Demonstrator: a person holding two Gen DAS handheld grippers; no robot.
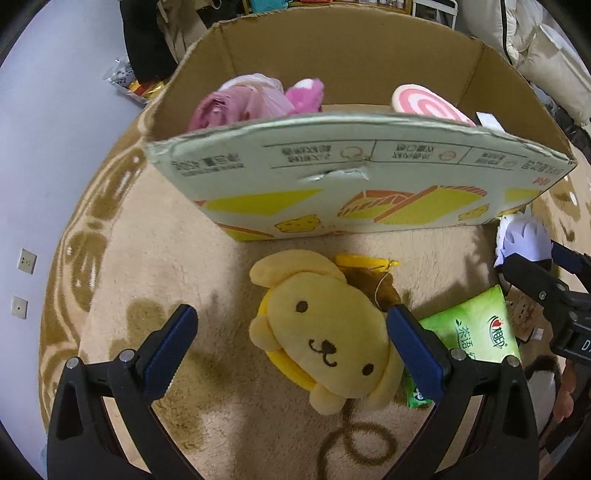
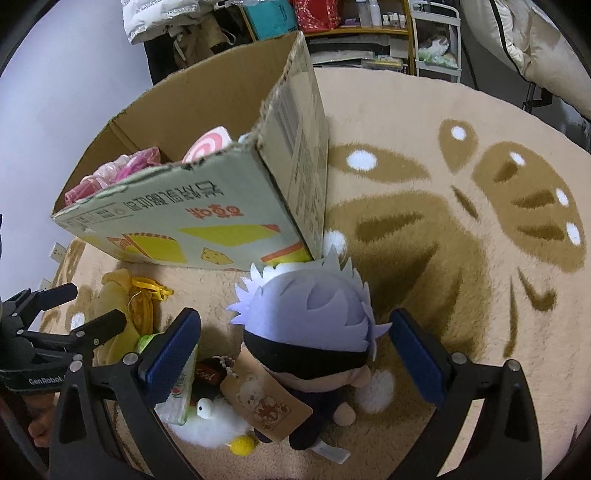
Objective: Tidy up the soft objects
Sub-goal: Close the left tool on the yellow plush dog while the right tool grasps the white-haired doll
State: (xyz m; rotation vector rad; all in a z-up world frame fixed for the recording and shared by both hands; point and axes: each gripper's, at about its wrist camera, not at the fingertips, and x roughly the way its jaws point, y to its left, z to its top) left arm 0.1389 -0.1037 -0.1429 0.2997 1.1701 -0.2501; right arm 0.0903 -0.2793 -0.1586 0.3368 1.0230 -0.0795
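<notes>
A yellow dog plush (image 1: 325, 339) lies on the beige rug in front of an open cardboard box (image 1: 354, 173). My left gripper (image 1: 291, 338) is open and straddles the plush, above it. A white-haired doll with a black blindfold (image 2: 310, 332) lies by the box corner (image 2: 280, 206). My right gripper (image 2: 295, 341) is open around the doll, not touching it. The box holds pink soft items (image 1: 255, 103) and a pink-and-white swirl cushion (image 1: 428, 105). A green pillow (image 1: 476, 332) lies right of the yellow plush.
A white fluffy bird toy (image 2: 210, 421) and a cardboard tag (image 2: 266, 402) lie beside the doll. The other gripper shows at the left of the right wrist view (image 2: 44, 332). Shelves and bags stand behind the box (image 2: 332, 22). The patterned rug (image 2: 461, 221) stretches to the right.
</notes>
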